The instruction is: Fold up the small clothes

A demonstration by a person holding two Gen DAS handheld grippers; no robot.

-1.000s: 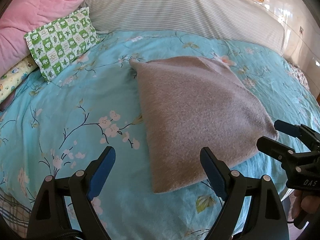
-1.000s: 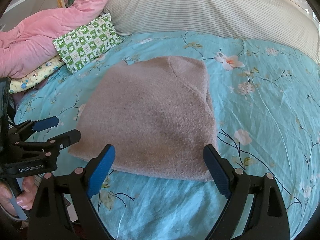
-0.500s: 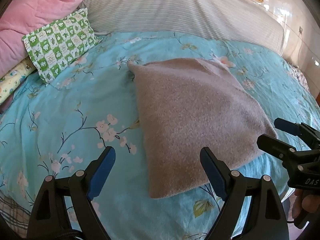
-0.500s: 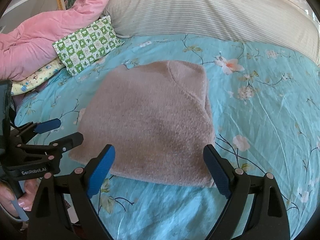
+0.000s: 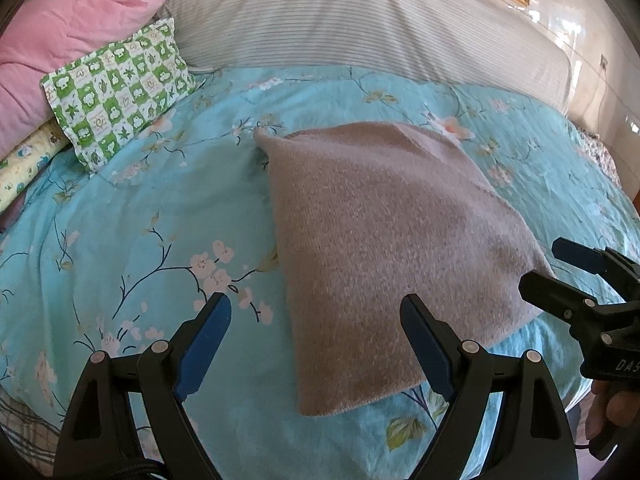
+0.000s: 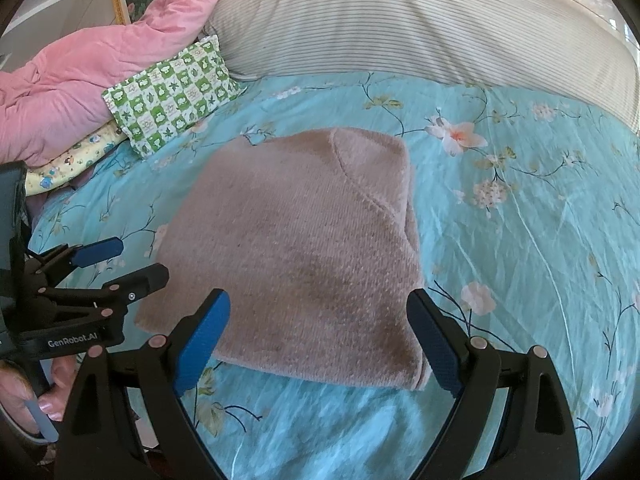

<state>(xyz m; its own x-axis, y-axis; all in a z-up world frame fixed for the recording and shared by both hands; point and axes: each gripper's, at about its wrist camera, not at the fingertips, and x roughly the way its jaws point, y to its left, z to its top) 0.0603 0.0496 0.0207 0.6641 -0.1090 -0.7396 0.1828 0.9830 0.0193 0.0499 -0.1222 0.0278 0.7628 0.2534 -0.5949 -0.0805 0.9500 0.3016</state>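
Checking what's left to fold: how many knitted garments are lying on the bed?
1: the folded beige sweater lies mid-bed on the blue floral sheet, in front of both open grippers. Others may sit outside the view.

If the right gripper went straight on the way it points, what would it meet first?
Most likely the folded knit garment: the open right gripper aims down at its near edge, with nothing visible in between. Exact depth is unclear.

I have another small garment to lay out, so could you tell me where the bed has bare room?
Bare bedspread lies to the right of the folded sweater, up to the striped pillow. Another patch lies between the sweater and the green checked pillow. The far left is crowded by the pink quilt.
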